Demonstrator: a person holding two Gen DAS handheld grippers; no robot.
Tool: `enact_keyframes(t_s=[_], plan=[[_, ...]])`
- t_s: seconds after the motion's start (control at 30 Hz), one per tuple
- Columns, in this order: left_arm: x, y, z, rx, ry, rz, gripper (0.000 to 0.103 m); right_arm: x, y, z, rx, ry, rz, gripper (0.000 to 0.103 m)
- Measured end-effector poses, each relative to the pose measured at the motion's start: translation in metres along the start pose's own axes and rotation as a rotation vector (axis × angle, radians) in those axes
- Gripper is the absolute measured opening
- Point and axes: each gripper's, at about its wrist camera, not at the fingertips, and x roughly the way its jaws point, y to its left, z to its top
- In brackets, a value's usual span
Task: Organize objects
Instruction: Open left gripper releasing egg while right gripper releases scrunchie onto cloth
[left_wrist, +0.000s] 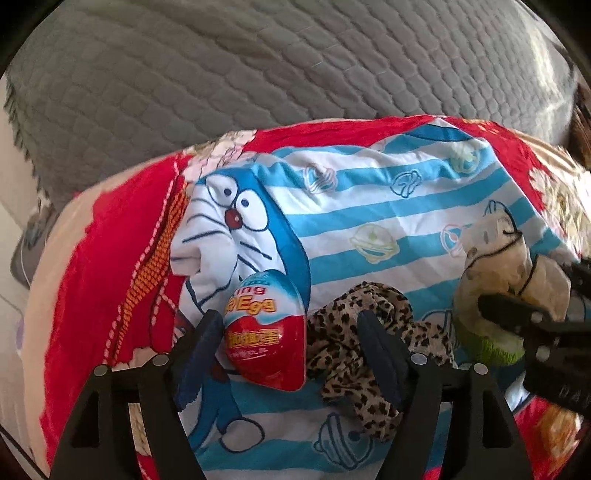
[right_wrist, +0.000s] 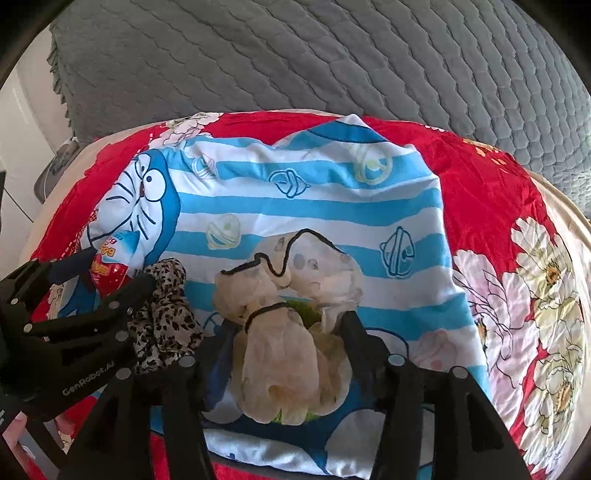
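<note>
On the blue-and-white striped cartoon-print cloth (left_wrist: 369, 206), which overlies the red floral quilt (left_wrist: 96, 258), the red-and-blue foil-wrapped egg-shaped toy (left_wrist: 266, 336) touches the leopard-print fabric scrunchie (left_wrist: 354, 354) at its 3 o'clock, with the cream-coloured plush toy (right_wrist: 291, 332) further toward 3 o'clock and the grey quilted blanket (left_wrist: 258, 74) at 12 o'clock.

The toy egg (left_wrist: 266, 334) carries orange letters reading "Egg" on its blue-and-white top, with "ing" above them; the yellow characters on its red lower half are too blurred to read. The black body of the left hand-held gripper (right_wrist: 107, 273) bears "GenRobot.AI" in white print.
</note>
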Motion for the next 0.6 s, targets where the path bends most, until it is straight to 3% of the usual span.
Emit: enact_keyframes(t_s=[0.23,0.6], plan=[[-0.007,0.006,-0.003,0.038,-0.008,-0.054,0.077,-0.008,-0.003,0.001,0.011,-0.005,-0.002,0.059],[-0.02,0.029,-0.005,0.038,-0.03,-0.072,0.079,-0.019,-0.006,0.005,0.012,-0.02,0.0,0.061]])
